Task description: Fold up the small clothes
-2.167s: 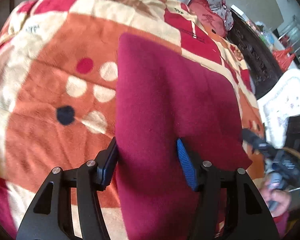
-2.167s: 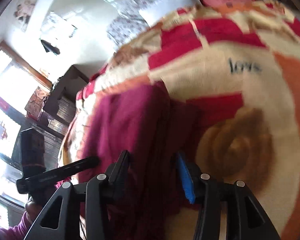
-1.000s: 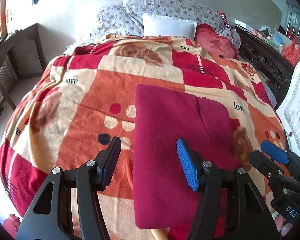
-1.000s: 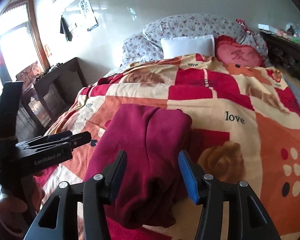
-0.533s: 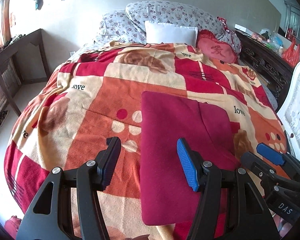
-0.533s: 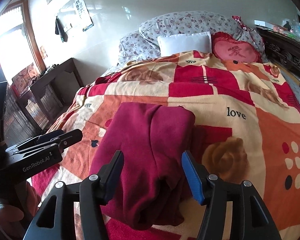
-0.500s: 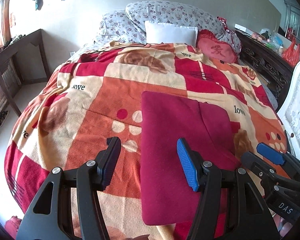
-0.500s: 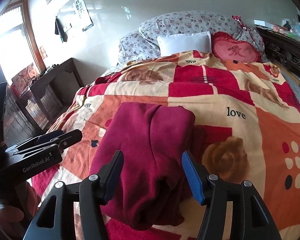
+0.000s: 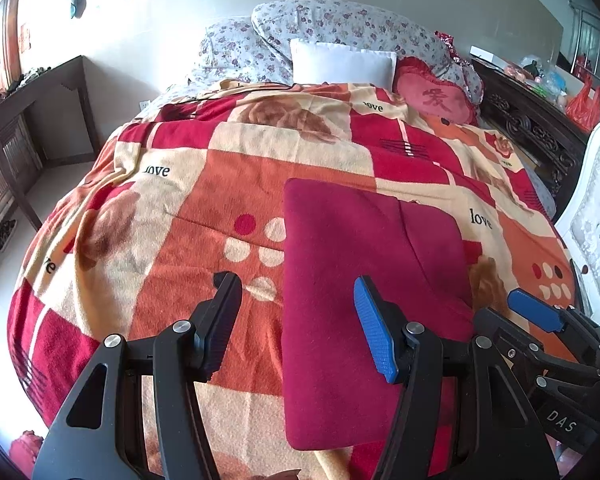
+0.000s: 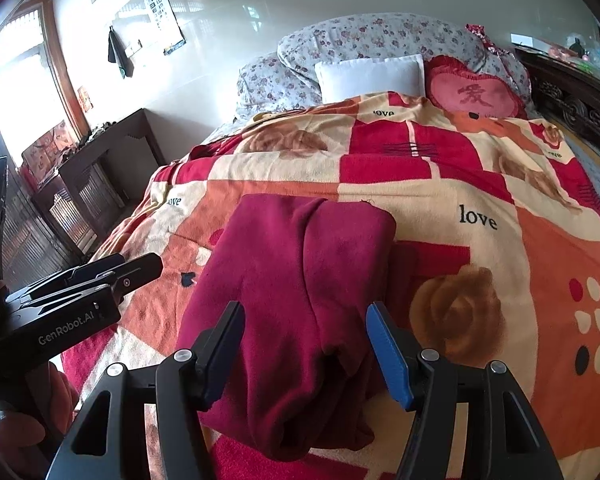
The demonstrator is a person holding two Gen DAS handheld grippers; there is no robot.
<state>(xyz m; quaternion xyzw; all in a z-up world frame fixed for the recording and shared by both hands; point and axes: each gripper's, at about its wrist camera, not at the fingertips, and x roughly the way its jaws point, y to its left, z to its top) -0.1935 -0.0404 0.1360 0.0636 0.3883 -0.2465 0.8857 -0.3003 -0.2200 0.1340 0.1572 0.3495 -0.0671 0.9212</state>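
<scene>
A dark red garment [image 9: 360,280] lies folded into a flat rectangle on the patterned blanket [image 9: 204,216] near the bed's front edge. It also shows in the right wrist view [image 10: 300,288], with a lengthwise crease and thick bunched layers at its near end. My left gripper [image 9: 298,320] is open and empty, held above the bed by the garment's left edge. My right gripper [image 10: 304,348] is open and empty, above the garment's near end. Each gripper shows in the other's view: the right one [image 9: 540,332] and the left one [image 10: 92,280].
Floral pillows [image 9: 340,32], a white cushion [image 9: 342,62] and a red heart cushion [image 9: 434,98] lie at the head of the bed. A dark wooden desk [image 9: 32,120] stands left. A carved dark cabinet [image 9: 540,140] and a white chair [image 9: 596,220] stand right.
Both grippers have let go of the garment and pulled back and up from the bed. The garment now lies folded on the blanket. In the last half second little has moved.
</scene>
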